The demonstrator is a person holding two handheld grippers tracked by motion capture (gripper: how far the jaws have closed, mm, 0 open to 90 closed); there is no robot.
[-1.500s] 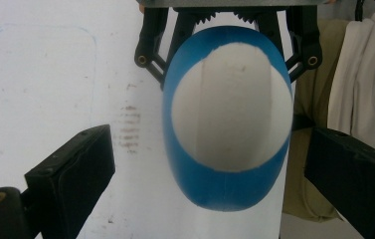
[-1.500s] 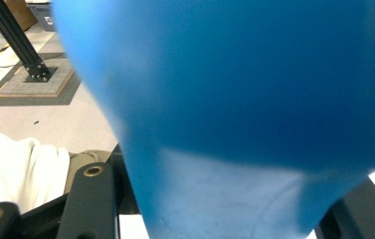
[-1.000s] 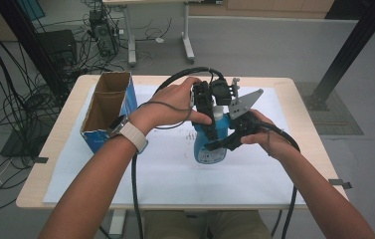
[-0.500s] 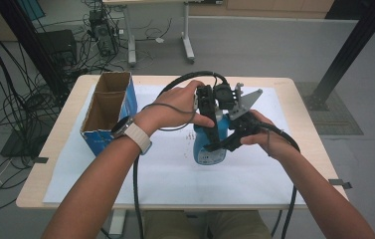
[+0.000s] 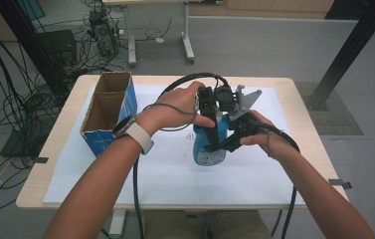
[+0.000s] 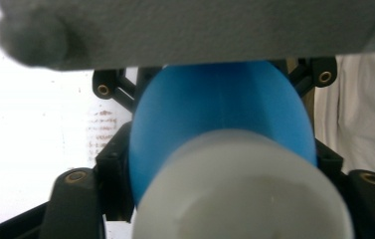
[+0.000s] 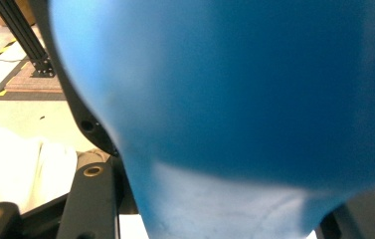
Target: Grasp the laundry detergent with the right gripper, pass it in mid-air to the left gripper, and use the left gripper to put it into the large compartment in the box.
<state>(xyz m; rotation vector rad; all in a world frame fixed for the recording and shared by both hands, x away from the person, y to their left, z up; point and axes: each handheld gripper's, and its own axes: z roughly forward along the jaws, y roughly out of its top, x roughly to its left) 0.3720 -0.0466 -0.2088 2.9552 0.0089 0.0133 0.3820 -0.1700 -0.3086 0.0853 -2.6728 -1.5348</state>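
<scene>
Twisting now is the risk, I judge: in the high view the blue bottle [image 5: 208,146] stands mid-table, the right gripper [image 5: 221,144] pinching its body, the left gripper [image 5: 209,112] at its top. An open carton [image 5: 106,112] sits at nine o'clock, well apart. The left gripper view has jaws, just closing, clamped on the white cap [image 6: 244,191]. The right gripper view has smooth blue plastic that could slip.

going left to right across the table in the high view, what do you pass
open blue cardboard box with two compartments → person's left hand → blue plastic bottle with a pale label → person's right hand → bare wooden table edge
</scene>
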